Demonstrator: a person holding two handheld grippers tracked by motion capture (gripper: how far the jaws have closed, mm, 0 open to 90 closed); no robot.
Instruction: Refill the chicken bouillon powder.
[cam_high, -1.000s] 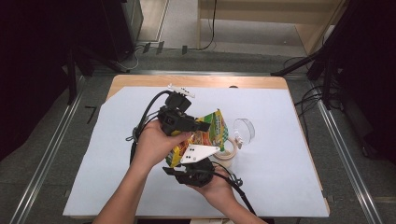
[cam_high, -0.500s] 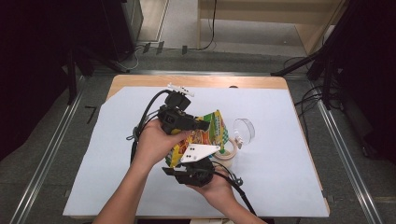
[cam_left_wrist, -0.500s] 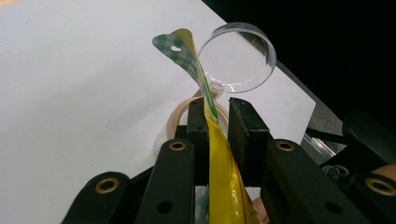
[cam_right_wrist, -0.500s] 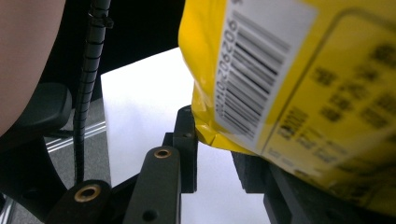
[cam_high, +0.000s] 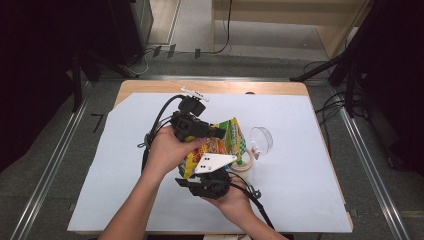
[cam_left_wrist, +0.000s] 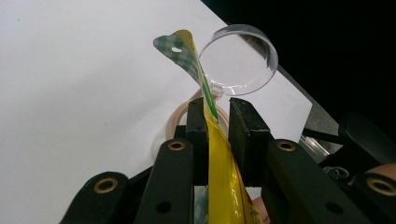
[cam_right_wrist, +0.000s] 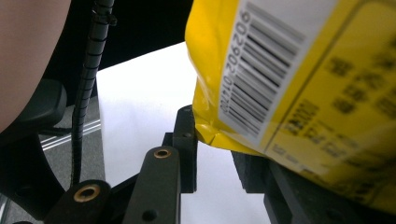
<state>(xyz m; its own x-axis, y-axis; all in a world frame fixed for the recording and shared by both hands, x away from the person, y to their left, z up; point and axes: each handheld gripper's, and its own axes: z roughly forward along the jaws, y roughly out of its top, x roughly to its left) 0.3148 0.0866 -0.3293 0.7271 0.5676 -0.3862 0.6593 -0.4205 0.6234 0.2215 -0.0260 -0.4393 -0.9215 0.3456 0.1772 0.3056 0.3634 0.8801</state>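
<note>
You hold a yellow snack bag (cam_high: 220, 145) above the white sheet (cam_high: 300, 200), near the middle of the table. Your left gripper (cam_left_wrist: 219, 116) grasps its upper edge. Your right gripper (cam_right_wrist: 215, 149) has the bag's lower corner between its jaws, apparently clamped. A clear lid (cam_high: 261, 140) and tape roll (cam_high: 241, 165) lie just beside.

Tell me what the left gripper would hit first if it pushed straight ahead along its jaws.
Ahead of the left gripper, which pinches the yellow snack bag, stands a clear round lid on edge, with a tape roll lower down. The lid looks likeliest to be met first, though depth is hard to judge.
</note>
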